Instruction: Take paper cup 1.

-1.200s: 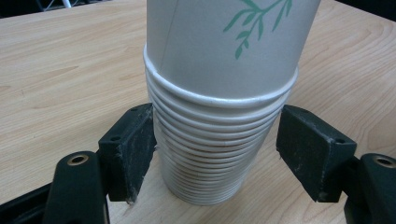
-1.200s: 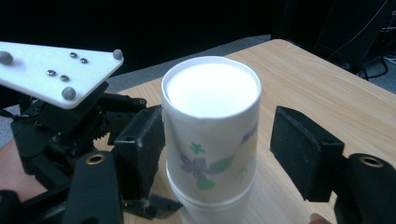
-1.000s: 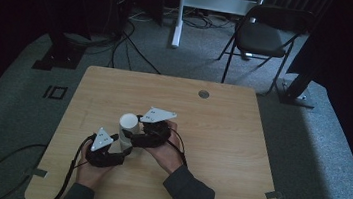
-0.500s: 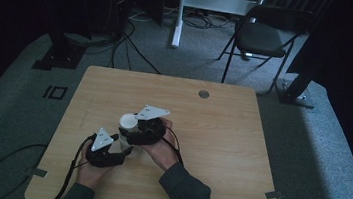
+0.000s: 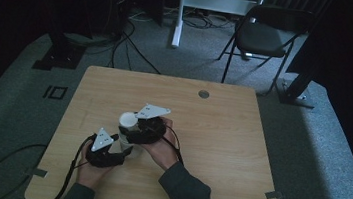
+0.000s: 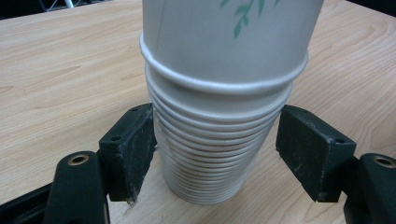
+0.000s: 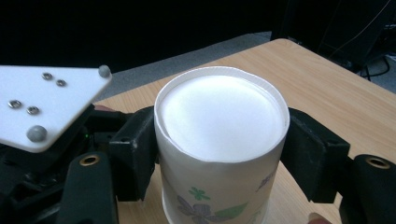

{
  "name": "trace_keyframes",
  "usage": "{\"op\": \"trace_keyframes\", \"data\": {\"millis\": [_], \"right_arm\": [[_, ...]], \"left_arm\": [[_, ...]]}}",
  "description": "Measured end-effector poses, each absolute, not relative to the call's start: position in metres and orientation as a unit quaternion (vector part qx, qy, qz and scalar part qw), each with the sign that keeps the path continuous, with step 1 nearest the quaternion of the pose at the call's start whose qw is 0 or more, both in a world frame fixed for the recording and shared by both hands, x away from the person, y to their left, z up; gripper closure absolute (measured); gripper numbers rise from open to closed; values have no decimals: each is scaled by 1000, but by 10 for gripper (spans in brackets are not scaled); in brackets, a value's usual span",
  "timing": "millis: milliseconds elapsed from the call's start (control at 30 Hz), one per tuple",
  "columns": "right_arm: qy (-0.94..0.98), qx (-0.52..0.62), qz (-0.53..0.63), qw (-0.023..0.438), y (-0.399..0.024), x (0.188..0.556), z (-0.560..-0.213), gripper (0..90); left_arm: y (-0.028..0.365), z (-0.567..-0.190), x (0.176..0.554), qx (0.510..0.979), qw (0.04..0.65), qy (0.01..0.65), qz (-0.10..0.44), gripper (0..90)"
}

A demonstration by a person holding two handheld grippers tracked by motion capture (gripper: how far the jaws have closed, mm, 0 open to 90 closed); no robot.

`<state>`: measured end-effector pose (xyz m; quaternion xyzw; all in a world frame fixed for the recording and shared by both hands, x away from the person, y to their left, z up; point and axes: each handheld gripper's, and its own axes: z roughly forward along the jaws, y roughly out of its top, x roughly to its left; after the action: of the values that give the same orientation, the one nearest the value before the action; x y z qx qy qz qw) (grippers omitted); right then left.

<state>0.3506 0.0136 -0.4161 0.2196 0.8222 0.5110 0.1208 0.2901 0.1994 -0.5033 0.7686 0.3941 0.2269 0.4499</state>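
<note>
A stack of white paper cups (image 5: 127, 124) stands upside down on the wooden table (image 5: 219, 149), left of centre. The top cup (image 7: 219, 121) has a leaf and flower print. My left gripper (image 5: 123, 150) comes in low from the near left. Its pads (image 6: 133, 149) press on the ribbed rims of the lower stack (image 6: 219, 154). My right gripper (image 5: 130, 128) reaches in from the right, higher up. Its jaws have just been closing and now sit against both sides of the top cup, near its base. A hand holds each gripper.
A round cable hole (image 5: 204, 93) lies near the table's far edge. A black folding chair (image 5: 262, 36) and loose cables (image 5: 121, 38) are on the floor beyond. The left gripper's cable (image 5: 16, 162) trails off the near left edge.
The right gripper's grey plate has swung slightly left toward the cup. The left hand and the stack have kept still.
</note>
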Motion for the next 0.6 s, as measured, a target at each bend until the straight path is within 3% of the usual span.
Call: {"op": "trace_keyframes", "data": {"millis": [600], "right_arm": [[814,217,525,122,13,348,-399,323]], "left_arm": [[200,-503,290,769,450,394,227,297]]}}
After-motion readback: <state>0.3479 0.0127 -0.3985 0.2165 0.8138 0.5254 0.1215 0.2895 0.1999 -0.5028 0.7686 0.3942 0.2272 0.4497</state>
